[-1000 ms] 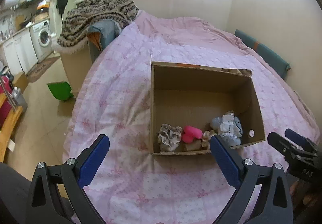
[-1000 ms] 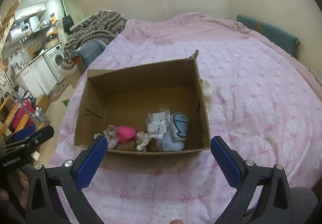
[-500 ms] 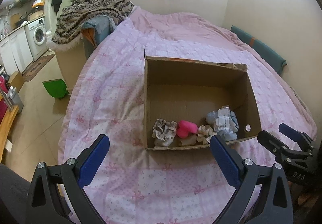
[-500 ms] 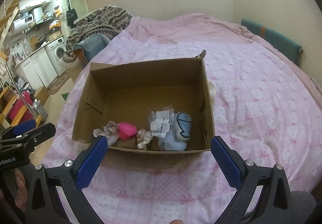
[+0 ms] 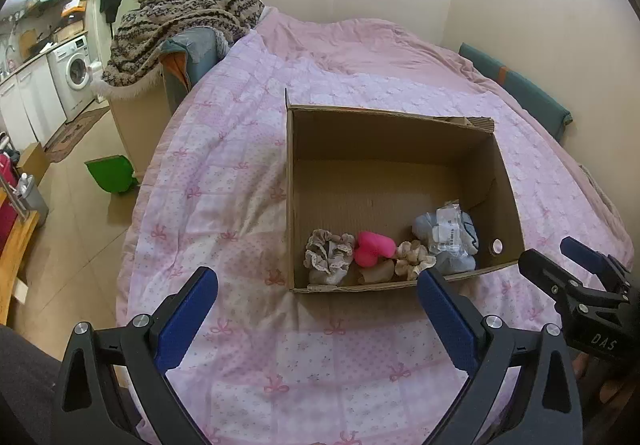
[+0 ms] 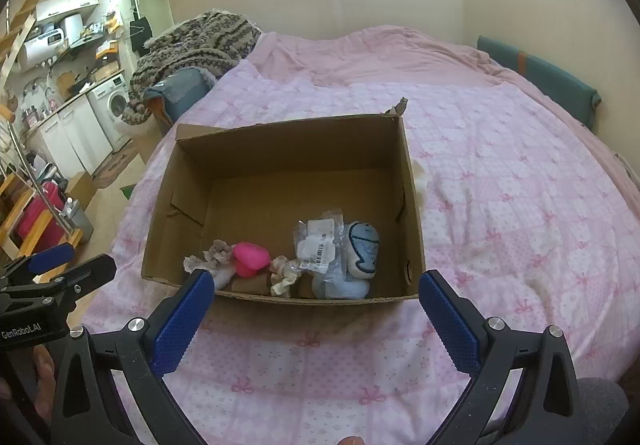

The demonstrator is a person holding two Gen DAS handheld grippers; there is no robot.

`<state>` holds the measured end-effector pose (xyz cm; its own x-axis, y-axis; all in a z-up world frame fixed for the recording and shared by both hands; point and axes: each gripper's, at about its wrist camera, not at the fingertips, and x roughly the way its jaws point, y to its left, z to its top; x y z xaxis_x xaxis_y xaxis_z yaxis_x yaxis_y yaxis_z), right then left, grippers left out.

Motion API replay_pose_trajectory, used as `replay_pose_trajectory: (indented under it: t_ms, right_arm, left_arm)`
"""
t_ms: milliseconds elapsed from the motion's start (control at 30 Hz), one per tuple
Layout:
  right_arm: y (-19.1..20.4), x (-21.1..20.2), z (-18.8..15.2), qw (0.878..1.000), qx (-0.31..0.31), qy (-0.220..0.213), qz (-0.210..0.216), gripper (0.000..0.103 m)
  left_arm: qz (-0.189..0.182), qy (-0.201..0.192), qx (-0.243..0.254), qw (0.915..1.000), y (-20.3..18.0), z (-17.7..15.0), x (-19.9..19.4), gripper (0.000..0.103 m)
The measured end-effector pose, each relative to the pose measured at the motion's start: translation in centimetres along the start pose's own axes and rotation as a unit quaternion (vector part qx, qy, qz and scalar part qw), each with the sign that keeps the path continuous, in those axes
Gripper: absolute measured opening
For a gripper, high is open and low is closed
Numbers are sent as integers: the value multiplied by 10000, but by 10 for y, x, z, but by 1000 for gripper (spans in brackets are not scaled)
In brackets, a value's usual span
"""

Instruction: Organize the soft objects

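Observation:
An open cardboard box (image 5: 392,125) (image 6: 288,137) stands on the pink bed. Along its near wall lie a beige scrunchie (image 5: 329,259) (image 6: 212,255), a pink soft toy (image 5: 374,248) (image 6: 250,257), a cream scrunchie (image 5: 412,259) (image 6: 283,277) and a blue plush in a clear bag (image 5: 448,239) (image 6: 348,257). My left gripper (image 5: 316,309) is open and empty, in front of the box. My right gripper (image 6: 314,311) is open and empty, also in front of the box. Each gripper shows at the edge of the other's view.
The pink quilt (image 5: 224,181) (image 6: 500,205) covers the bed. A patterned blanket (image 5: 184,17) lies piled at the bed's far left. A green dustpan (image 5: 110,175) sits on the floor to the left. A teal cushion (image 6: 536,77) lines the right wall.
Both grippers have drawn back and up from the box, staying open. The box and its contents have not moved.

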<state>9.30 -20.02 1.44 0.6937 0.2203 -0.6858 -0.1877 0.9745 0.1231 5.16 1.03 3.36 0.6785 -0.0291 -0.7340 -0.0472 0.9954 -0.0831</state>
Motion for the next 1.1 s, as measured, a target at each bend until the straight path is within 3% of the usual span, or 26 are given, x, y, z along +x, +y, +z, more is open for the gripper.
replay_pose_trajectory:
  t_ms: [1100]
  right_arm:
    - [2,-2,-1,10000,-9,19,-10,103]
  left_arm:
    - [28,20,14,10000,-1,0,2,100]
